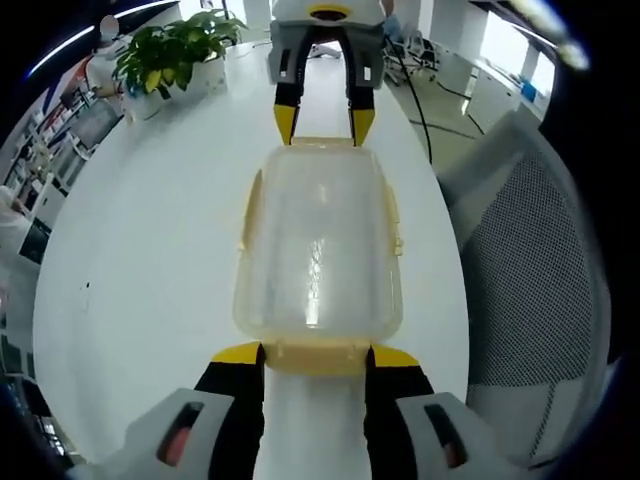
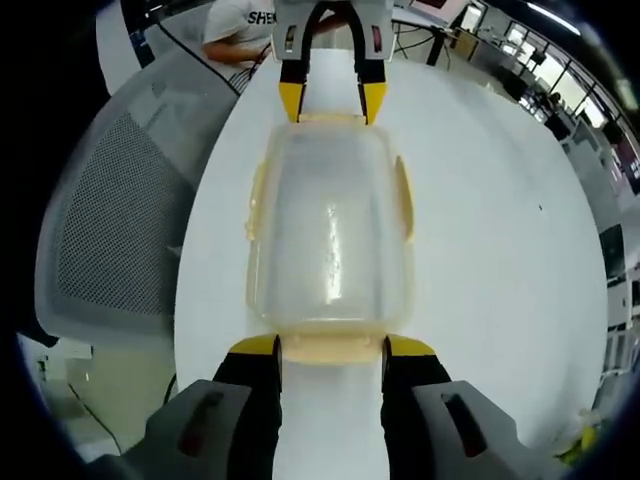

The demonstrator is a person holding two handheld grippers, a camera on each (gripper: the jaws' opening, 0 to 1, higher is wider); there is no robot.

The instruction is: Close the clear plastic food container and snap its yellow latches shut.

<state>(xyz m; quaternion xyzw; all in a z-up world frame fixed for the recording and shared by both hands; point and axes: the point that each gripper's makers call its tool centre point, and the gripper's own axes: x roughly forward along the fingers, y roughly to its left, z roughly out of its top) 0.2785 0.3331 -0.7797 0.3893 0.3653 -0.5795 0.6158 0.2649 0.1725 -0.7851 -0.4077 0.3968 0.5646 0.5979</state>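
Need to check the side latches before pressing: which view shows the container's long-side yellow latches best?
The right gripper view: both side latches of the container stand out against the white table. The left gripper view shows them paler and narrower.

Bright, even overhead light; glare on the white table [image 1: 150, 250]; heavy fisheye warping, blurred edges.

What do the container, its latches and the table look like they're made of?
Container: clear, slightly cloudy plastic; the white table shows through it and it carries a glossy streak. Latches: pale yellow, opaque, probably plastic too. Table: smooth white surface with a soft sheen, perhaps laminate; the look alone doesn't settle that.
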